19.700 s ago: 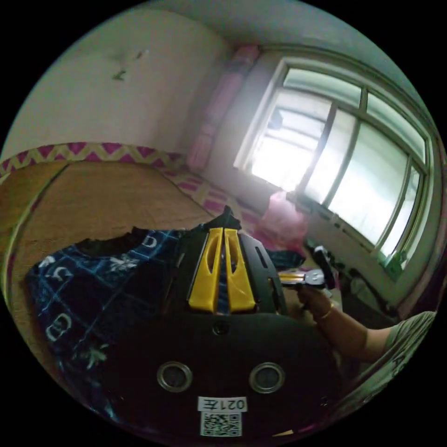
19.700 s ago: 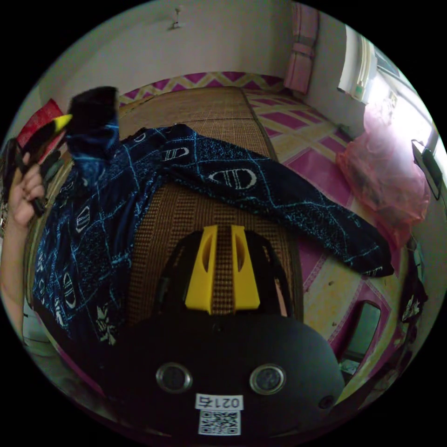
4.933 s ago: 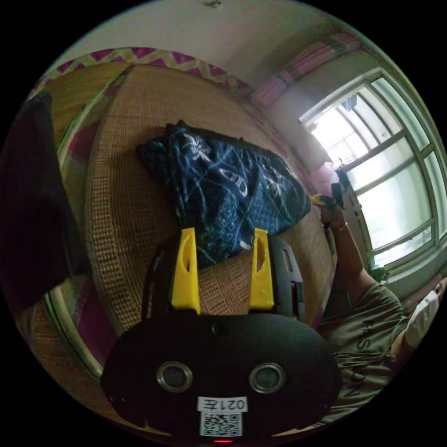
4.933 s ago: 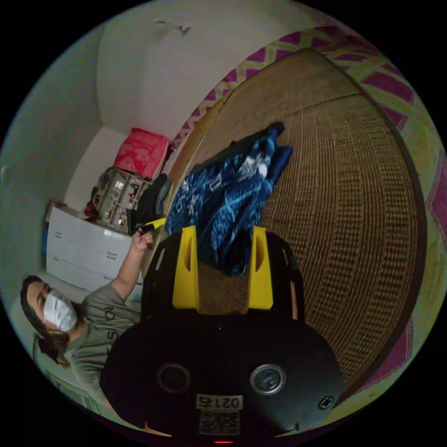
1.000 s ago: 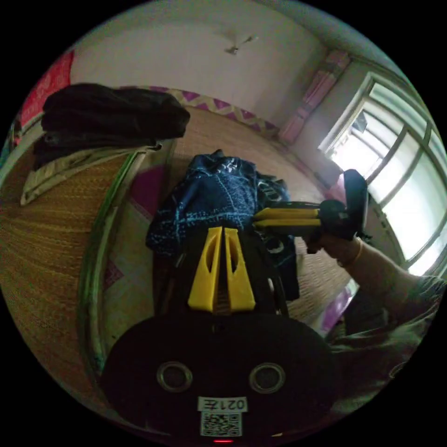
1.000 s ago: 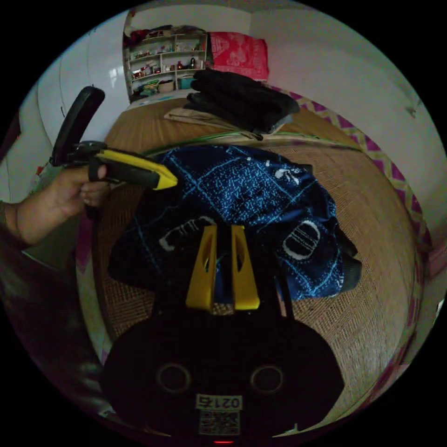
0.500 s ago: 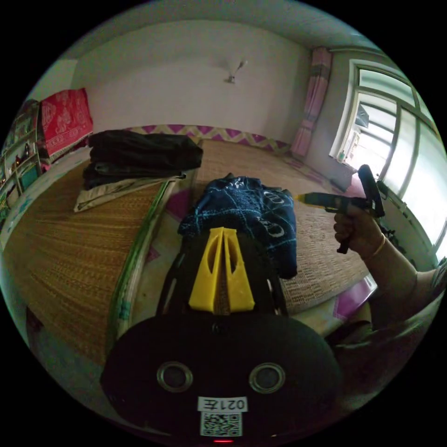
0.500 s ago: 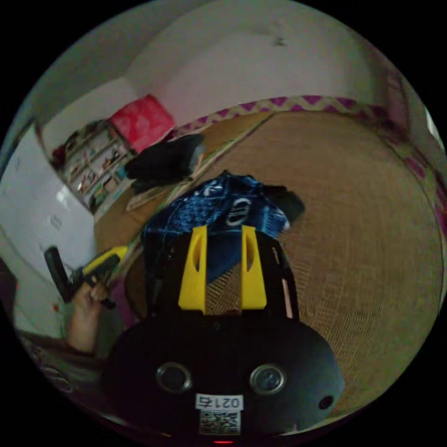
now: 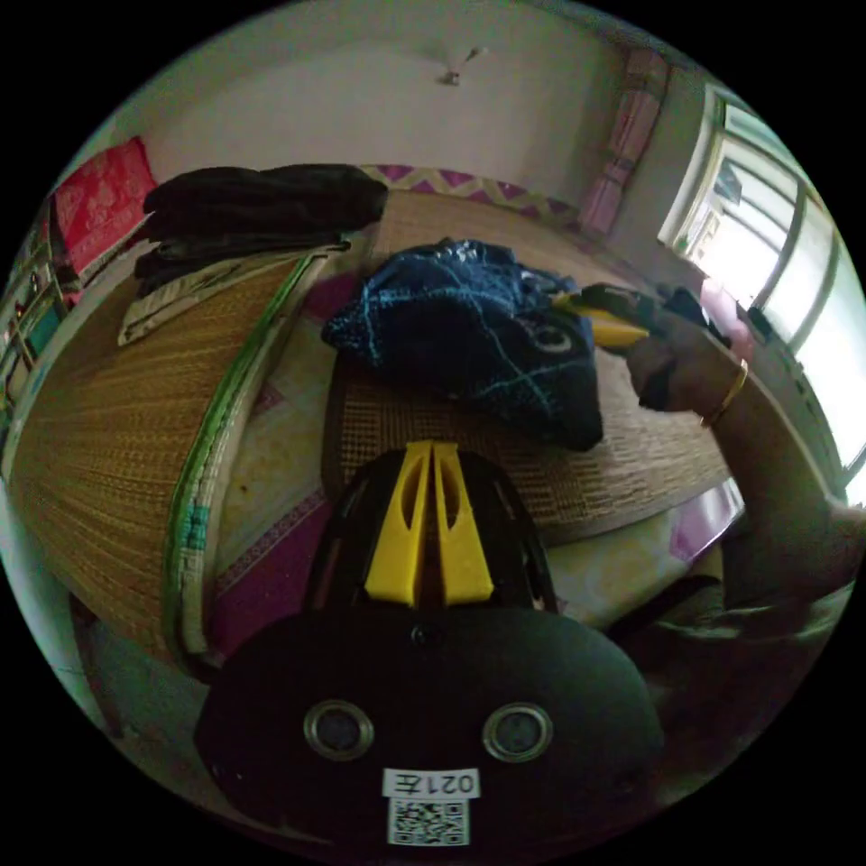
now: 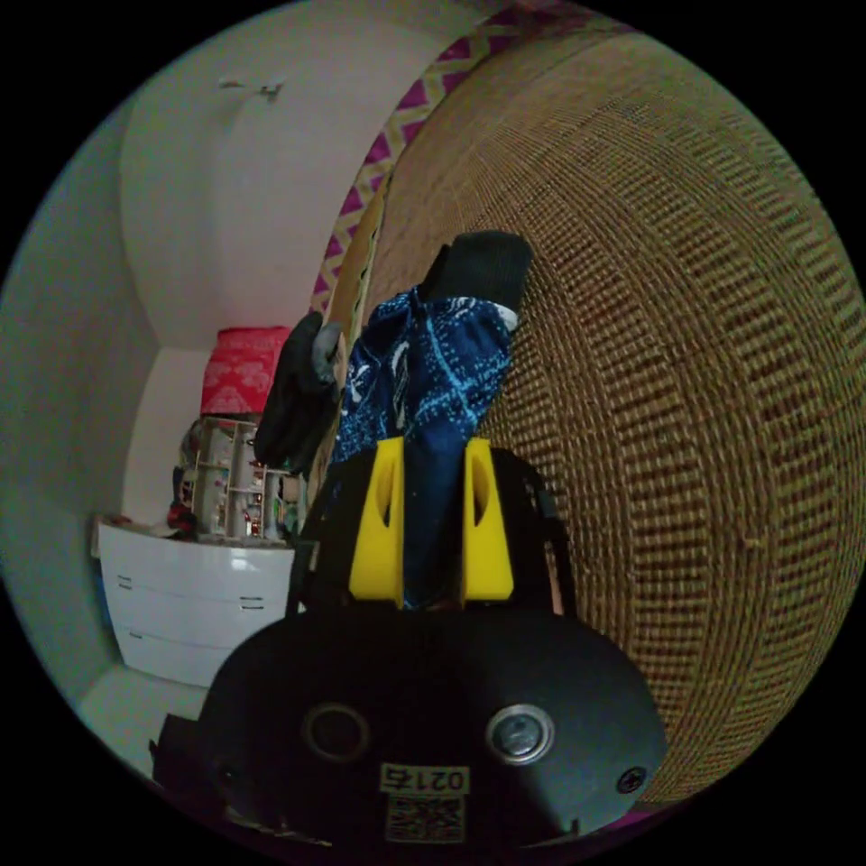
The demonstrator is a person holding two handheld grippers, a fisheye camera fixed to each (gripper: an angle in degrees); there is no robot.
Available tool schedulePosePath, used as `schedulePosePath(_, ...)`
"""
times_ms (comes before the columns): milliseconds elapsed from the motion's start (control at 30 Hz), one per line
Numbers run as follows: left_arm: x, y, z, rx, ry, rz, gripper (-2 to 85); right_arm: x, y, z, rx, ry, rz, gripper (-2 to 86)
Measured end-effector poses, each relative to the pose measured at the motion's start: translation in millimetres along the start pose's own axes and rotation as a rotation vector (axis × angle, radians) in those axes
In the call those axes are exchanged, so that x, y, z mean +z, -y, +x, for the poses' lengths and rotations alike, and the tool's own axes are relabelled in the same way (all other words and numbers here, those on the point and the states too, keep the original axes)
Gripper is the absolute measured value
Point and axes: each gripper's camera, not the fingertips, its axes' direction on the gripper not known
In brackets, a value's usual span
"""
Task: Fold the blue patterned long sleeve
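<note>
So in the last half second the right claw [image 9: 603, 322] has gone from hanging off to the side to reaching right into the bundle, and the left claw [image 9: 431, 521] has backed away from it, so there's now a strip of bare mat [image 9: 541, 469] between its tips and the cloth.

The blue patterned long sleeve [image 9: 469, 329] is a lumpy folded bundle on the bed's woven mat. It sits close to the mat's left edge, next to the seam with the neighbouring mat, and a bit back from the near edge. A stack of dark folded clothes [image 9: 262, 203] is on that other mat, well apart.

In the right gripper view the blue fabric [image 10: 424, 379] fills the gap from jaw to jaw, so the right claw [image 10: 431, 532] looks to be pinching the end of the bundle, with a black cuff [image 10: 483, 262] sticking out at the far end. The left claw is pressed together on nothing, over the mat's near edge.

The bit that matters, I reckon: the bundle's long axis runs roughly along the near edge and crosswise to the left claw, which points straight at its long side. The right claw already has one end, so it's the nearer one by far. Any tidy-up or shift is likely its job, and the left would have to spread and go forward to help.
</note>
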Motion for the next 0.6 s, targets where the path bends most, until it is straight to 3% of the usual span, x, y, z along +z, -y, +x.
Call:
schedulePosePath(167, 11, -23, 44, 0.155, 0.192, 0.048, -1.0, 11, 44, 16, 0.022, 0.096, -0.101, 5.3)
schedulePosePath(300, 17, -32, 55, 0.179, 0.211, 0.047, -1.0, -5, 95, 11, -0.084, 0.057, -0.129, 5.1)
schedulePosePath(600, 26, -50, 71, 0.204, 0.235, 0.042, -1.0, -94, 259, 56, -0.222, -0.365, -0.068, 5.2)
